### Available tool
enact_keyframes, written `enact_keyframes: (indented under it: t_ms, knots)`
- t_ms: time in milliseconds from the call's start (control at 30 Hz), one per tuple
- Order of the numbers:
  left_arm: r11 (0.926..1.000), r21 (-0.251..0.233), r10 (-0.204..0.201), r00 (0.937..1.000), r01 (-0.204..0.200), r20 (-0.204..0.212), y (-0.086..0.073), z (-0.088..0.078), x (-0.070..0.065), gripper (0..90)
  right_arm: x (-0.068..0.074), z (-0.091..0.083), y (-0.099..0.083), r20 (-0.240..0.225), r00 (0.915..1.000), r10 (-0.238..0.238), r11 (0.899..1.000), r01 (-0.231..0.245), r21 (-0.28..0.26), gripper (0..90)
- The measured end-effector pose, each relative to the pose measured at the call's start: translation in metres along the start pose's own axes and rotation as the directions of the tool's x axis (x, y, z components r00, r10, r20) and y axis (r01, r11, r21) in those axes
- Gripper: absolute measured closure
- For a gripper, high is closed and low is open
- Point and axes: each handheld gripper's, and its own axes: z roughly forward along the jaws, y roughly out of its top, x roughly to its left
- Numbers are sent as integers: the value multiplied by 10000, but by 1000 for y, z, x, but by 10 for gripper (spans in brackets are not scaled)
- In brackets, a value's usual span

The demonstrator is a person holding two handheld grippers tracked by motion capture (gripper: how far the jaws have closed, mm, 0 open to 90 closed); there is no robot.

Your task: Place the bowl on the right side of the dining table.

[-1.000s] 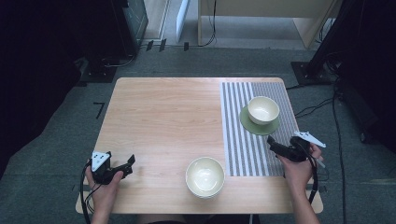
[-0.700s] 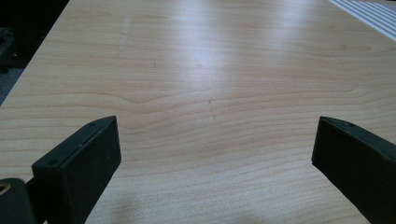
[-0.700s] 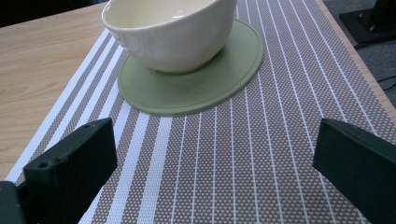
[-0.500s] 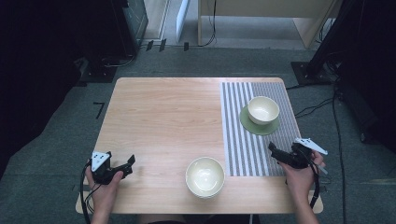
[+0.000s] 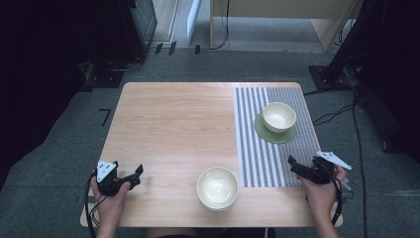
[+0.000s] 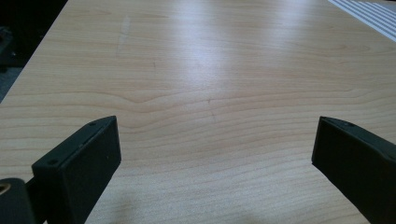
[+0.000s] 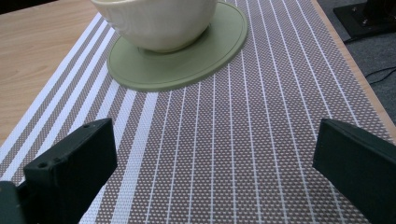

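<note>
Table (image 5: pixel 173 129): light wood, rectangular, standing on grey carpet; most of its left and middle surface is bare.
Placemat (image 5: pixel 257 144): striped brown-and-white woven mat lying flat along the right part of the table, reaching from the far edge toward the near edge.
Near bowl (image 5: pixel 217 188): cream, upright, on bare wood near the front edge, just left of the placemat's near left corner.
Coaster (image 5: pixel 289 134): round green disc on the far half of the placemat, flat on the weave.
Far bowl (image 5: pixel 279 117): cream, upright, sitting on the coaster; in the right gripper view its underside and the coaster rim show ahead of the jaws.
Left gripper (image 5: pixel 135 173): held in the left hand (image 5: pixel 111 198) at the table's near left corner, low over bare wood, well apart from the near bowl; jaws spread wide with nothing between them.
Right gripper (image 5: pixel 293 163): held in the right hand (image 5: pixel 322 191) over the near right part of the placemat, pointing toward the far bowl but apart from it; jaws spread wide, holding nothing.
</note>
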Motion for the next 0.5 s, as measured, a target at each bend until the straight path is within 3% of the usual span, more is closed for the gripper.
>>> enact_keyframes:
  t_ms: [500]
  knots:
    - [10000,-3,-54,10000,54,18,0,0,0,12,-3,-10,-8,-136,9999,-4,9999,5,141,0]
